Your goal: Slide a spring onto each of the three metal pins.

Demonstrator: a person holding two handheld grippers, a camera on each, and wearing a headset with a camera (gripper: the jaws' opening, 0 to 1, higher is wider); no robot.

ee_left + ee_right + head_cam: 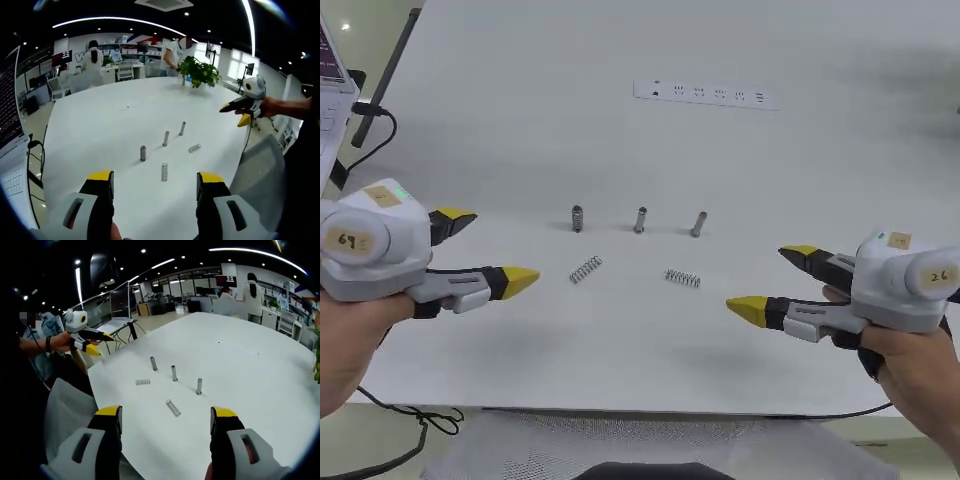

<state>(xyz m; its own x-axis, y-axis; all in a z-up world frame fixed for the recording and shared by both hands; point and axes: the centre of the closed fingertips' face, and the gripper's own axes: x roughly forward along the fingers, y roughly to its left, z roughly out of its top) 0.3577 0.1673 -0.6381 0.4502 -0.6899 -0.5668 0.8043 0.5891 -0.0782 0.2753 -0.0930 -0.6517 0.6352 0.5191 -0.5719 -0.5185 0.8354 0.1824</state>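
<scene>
So, both grippers are empty rn. The left gripper (492, 247) and the right gripper (770, 280) hover low over the table (620, 350), one at each side, jaws wide apart on both and nothing between them.

The three pins stand upright in a row mid-table: left pin (577, 218), middle pin (640, 219), right pin (699, 223). The left pin looks ribbed and a bit thicker than the other two, so imo it prob already wears a spring, tho it's too small to be sure.

Two loose springs lie flat just in front of the row. The left spring (585, 269) is angled, near the left pin. The right spring (682, 278) sits in front of the gap btw the middle and right pins.

Handling, my guess: thin-wire coils, v light, soft along the axis. Squeeze too hard and one will squash or ping out of the jaws, and they'll likely roll on the smooth top. I'd pinch across the coil's sides near one end w/ light pressure, leaving the other end's bore free to go over a pin tip. The pins look like stiff metal, but I can't tell if they're fixed down, so a sideways bump might tip one.
</scene>
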